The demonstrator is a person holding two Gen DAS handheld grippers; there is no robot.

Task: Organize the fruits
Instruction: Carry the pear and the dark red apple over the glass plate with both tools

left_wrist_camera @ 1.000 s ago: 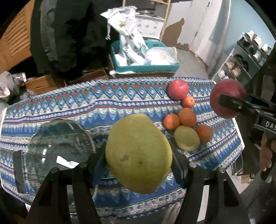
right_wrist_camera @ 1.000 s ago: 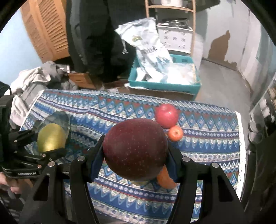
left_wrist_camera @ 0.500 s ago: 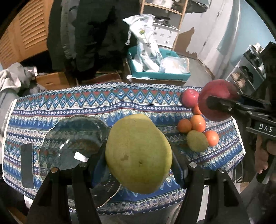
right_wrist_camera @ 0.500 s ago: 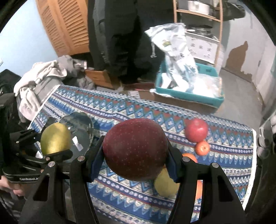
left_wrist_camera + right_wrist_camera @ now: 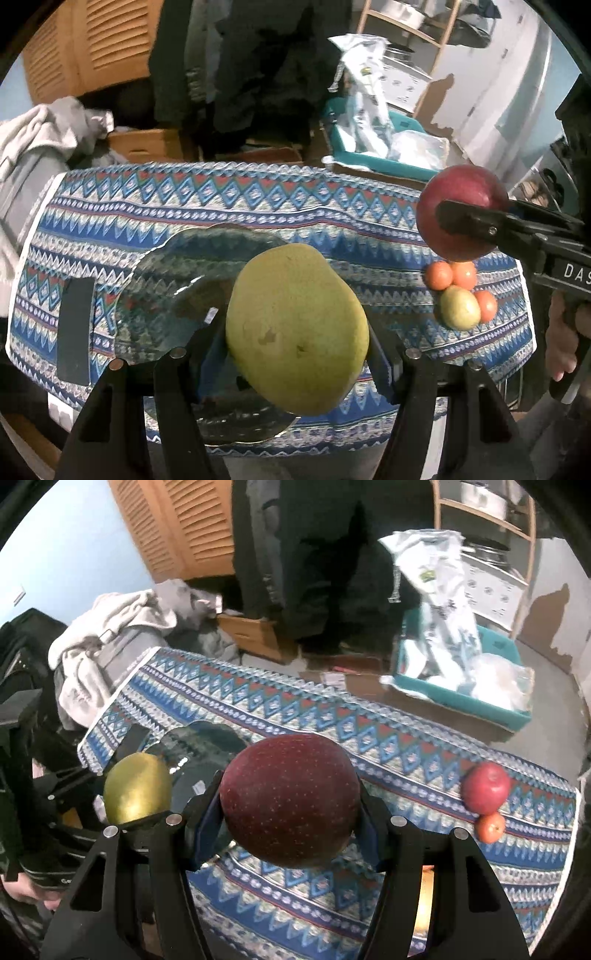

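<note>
Clamping a big yellow-green pear (image 5: pixel 297 338), left gripper (image 5: pixel 295 350) has both jaws pressed onto the fruit's sides, pear lifted off the cloth and hanging in front of the glass plate (image 5: pixel 192 280). Plate is clear, scalloped rim, sits on the left part of the patterned tablecloth (image 5: pixel 258 206); nothing visible in it. Dark flat rectangle (image 5: pixel 75 328) lies on the cloth just left of the plate.

Right gripper (image 5: pixel 290 812) is closed on a dark red apple (image 5: pixel 290 799), jaws tight on both sides, apple held up above the cloth. In the left wrist view that same apple sits at the right side, one black finger (image 5: pixel 476 225) across it, person's hand (image 5: pixel 563 339) on the handle below.

Loose fruit on the right end of the tablecloth: small green pear (image 5: pixel 460 308) touching three oranges (image 5: pixel 439 275) packed around it. Right wrist view shows a second red apple (image 5: pixel 487 788) farther back on the cloth with a small orange (image 5: pixel 490 828) touching it on the near side.

Beyond the table: teal bin (image 5: pixel 461 698) with plastic bags on the floor, cardboard box (image 5: pixel 255 635), grey clothes pile (image 5: pixel 107 631), wooden louvered doors (image 5: pixel 184 528), wooden shelf rack (image 5: pixel 487 520).
</note>
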